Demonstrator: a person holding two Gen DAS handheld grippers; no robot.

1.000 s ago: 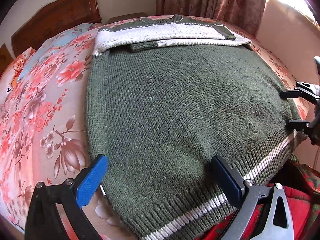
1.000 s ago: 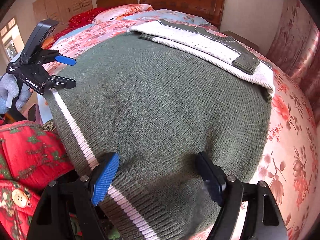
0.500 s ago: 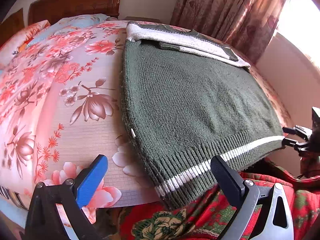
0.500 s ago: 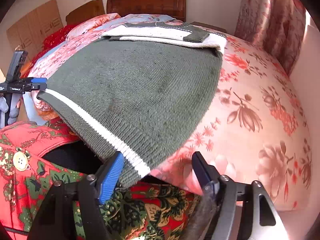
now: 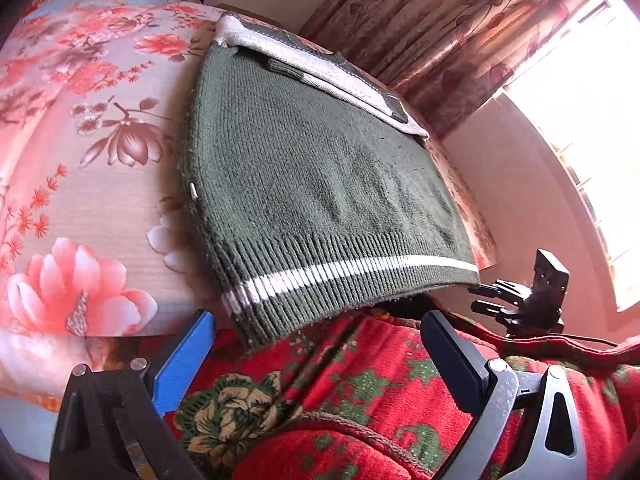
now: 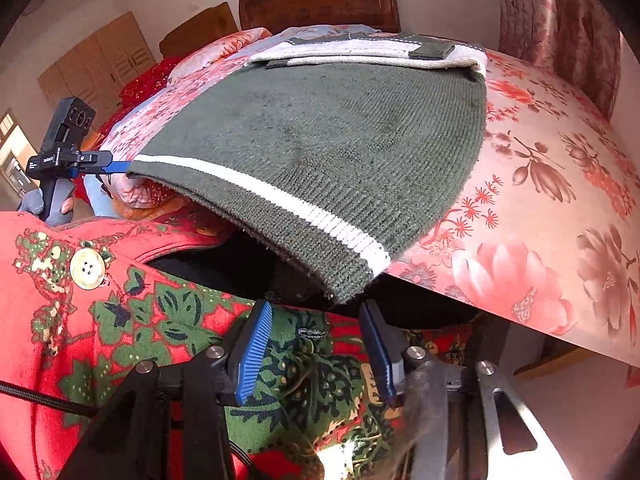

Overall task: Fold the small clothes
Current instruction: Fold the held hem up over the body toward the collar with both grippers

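Green sweater (image 5: pixel 320 184) lies flat on floral bed (image 5: pixel 92 184), long axis 6-to-12 o'clock, striped hem (image 6: pixel 280 204) overhanging the near edge. Left gripper (image 5: pixel 316 352) wide, empty; right gripper (image 6: pixel 316 344) narrower, empty. Red patterned garment (image 6: pixel 120 320) below.

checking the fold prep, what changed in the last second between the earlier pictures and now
Both tools drew back from over the sweater toward the person, past the bed's edge. The left tool and right tool now hang open just off the striped hem, one near each bottom corner, gripping nothing. The sweater stayed flat on the floral bedsheet, sleeves folded across the top.
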